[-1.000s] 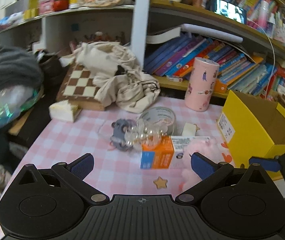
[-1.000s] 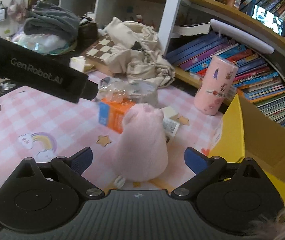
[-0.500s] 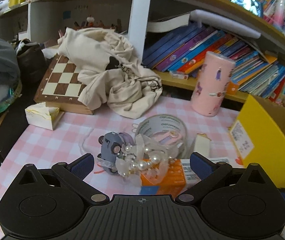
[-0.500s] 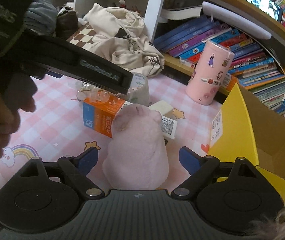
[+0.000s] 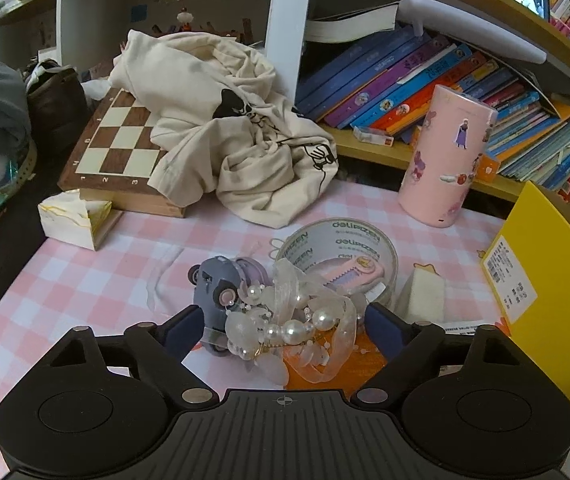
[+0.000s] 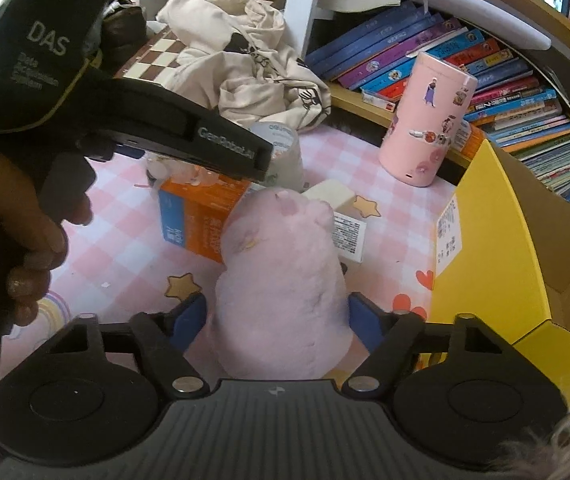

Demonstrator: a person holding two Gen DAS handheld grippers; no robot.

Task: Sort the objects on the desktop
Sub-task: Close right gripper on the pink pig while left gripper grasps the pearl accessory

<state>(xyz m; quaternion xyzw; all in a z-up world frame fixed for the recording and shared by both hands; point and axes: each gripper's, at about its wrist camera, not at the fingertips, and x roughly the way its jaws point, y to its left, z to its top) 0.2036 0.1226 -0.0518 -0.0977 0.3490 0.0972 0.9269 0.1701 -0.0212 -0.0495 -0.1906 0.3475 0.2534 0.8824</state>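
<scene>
A pearl-and-ribbon hair accessory (image 5: 297,328) lies partly on an orange carton (image 5: 365,364), beside a grey toy car (image 5: 215,288). My left gripper (image 5: 285,326) straddles the accessory and the car. Its jaws are closing, and I see no pad pressing on them. A pink plush toy (image 6: 281,280) stands on the pink checked tabletop (image 6: 117,240). The right gripper (image 6: 277,316) has the plush between its fingers. Its jaws are closing and the pads sit at the plush's sides without squeezing it. A hand (image 6: 37,236) holds the left gripper's black housing (image 6: 157,128) above the carton (image 6: 197,216).
An open yellow box (image 6: 485,240) stands right of the plush. A tape roll (image 5: 337,236), a white wedge (image 5: 421,296) and a pink stickered cylinder (image 5: 449,156) lie behind. A chessboard (image 5: 121,148), a cream cloth (image 5: 237,128) and shelved books (image 5: 405,80) fill the back.
The left gripper came forward and down over the pearl accessory and its jaws narrowed. The right gripper moved in on the plush and its jaws narrowed to the plush's sides.
</scene>
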